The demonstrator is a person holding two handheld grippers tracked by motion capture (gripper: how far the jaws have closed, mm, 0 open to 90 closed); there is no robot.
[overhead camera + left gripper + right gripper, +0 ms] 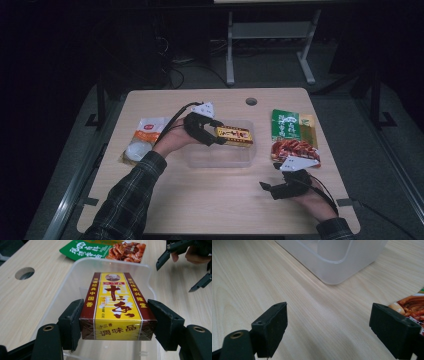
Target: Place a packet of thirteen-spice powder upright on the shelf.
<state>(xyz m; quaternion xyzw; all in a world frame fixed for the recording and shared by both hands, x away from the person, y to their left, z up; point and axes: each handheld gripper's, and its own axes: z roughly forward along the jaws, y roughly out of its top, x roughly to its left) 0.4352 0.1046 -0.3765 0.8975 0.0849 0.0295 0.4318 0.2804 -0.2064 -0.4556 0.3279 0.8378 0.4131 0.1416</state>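
Presently, left gripper [117, 322]: clamped across the seasoning box [117, 307], held above the clear tub [75, 277] for dropping in.
Right gripper [329, 330]: jaws wide, empty, parked on the table [249, 277].

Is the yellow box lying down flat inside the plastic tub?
No, the left gripper holds the yellow box by its sides above the plastic tub.

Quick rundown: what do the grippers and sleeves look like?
Both grippers, left gripper and right gripper, are black, two-jawed, with blocky black pads and brass-ringed screw holes. Each carries a pale three-cornered plate on top and trails a black cable. The person wears dark plaid sleeves.
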